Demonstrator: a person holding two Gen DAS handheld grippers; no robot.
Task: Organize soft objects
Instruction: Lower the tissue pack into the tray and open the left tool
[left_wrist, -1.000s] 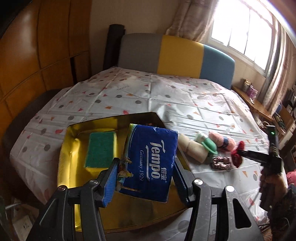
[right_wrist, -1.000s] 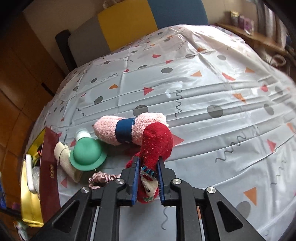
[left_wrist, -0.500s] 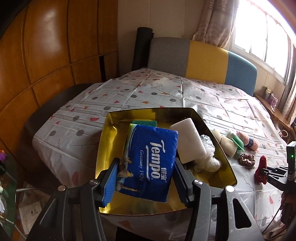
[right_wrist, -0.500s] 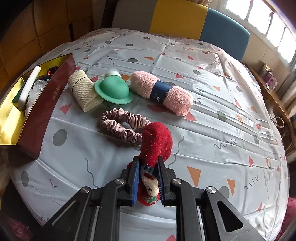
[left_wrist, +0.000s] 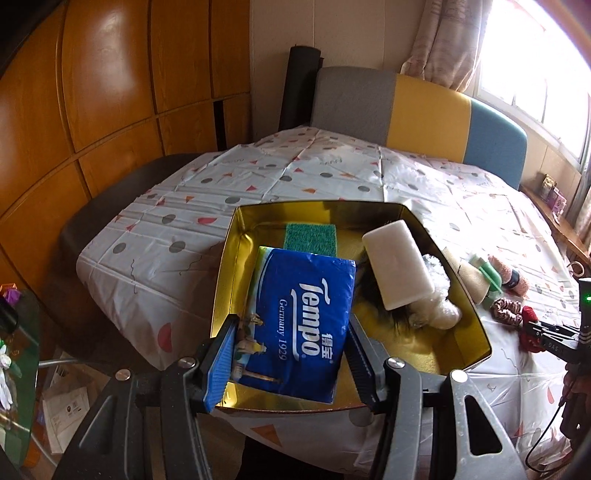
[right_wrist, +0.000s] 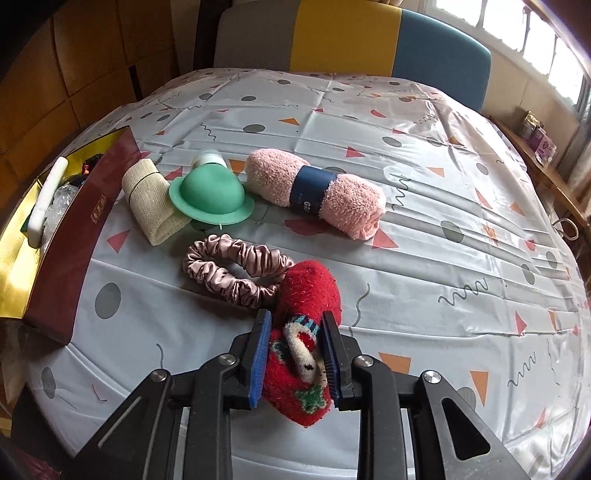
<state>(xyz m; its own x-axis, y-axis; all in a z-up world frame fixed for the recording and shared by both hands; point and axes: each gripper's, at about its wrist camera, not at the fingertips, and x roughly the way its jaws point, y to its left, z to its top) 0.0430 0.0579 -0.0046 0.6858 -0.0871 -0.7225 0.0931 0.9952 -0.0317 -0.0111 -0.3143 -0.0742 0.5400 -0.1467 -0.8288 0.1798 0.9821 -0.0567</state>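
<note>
Soft things lay in two groups, some in a box and some loose on the cloth. Nearest, the left gripper (left_wrist: 291, 354) was clamped on one glossy blue tissue pack (left_wrist: 299, 325), a flat plastic-wrapped rectangle with white lettering, held above the near part of one gold-lined box (left_wrist: 225, 280). Inside the box were one green scouring sponge (left_wrist: 311, 237) with a coarse face, one smooth white rectangular block (left_wrist: 397, 267), a crinkly clear wad beneath it, and something dark and furry too hidden to name. In the right wrist view the right gripper (right_wrist: 295, 354) had its blue ribbed jaws opening, one fuzzy red sock (right_wrist: 306, 332) with a knitted figure pattern between them, the pads at its sides and its toe end lying on the spotted tablecloth (right_wrist: 443, 184). Touching the sock's far end was one pink satin scrunchie (right_wrist: 236, 275), gathered into a ruffled loop. Beyond it, beside the box's maroon outer wall (right_wrist: 74, 236), lay one beige woven roll (right_wrist: 151, 201), one smooth green hat-shaped piece (right_wrist: 211, 195) with a round brim, and one fluffy pink rolled towel (right_wrist: 317, 192) bound by a navy paper band. Farthest stood a padded headboard (right_wrist: 351, 33) of grey, yellow and blue panels.
</note>
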